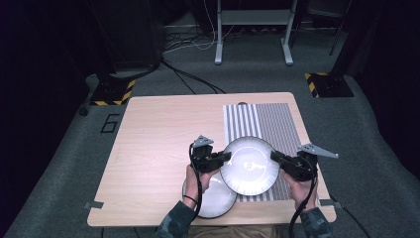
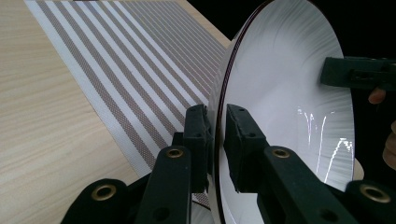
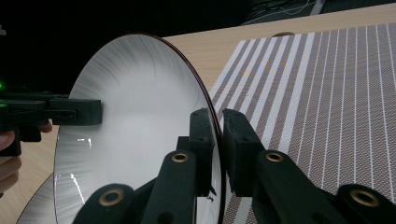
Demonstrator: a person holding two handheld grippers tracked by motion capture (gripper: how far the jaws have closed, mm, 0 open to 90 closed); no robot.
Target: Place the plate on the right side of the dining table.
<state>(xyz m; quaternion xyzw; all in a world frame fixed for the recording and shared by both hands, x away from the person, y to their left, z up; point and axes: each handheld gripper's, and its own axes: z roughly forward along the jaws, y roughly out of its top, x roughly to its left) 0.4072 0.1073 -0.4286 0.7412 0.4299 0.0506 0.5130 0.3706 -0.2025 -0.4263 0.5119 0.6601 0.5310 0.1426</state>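
Observation:
A white plate [image 1: 250, 166] with a thin dark rim hangs above the striped placemat [image 1: 270, 124], held from both sides. My left gripper [image 1: 225, 157] is shut on its left rim, and in the left gripper view that gripper [image 2: 218, 133] pinches the plate [image 2: 285, 98] edge between both pads. My right gripper [image 1: 275, 156] is shut on the right rim; in the right gripper view it [image 3: 218, 140] clamps the plate [image 3: 135, 116] edge. A second white plate [image 1: 215, 198] lies on the table under my left hand.
The wooden table [image 1: 158, 134] spreads out to the left and back. The placemat [image 2: 140, 79] covers the right part of it. Floor cables and a metal stand [image 1: 252, 29] lie beyond the far edge. Small clips sit at the table's front corners.

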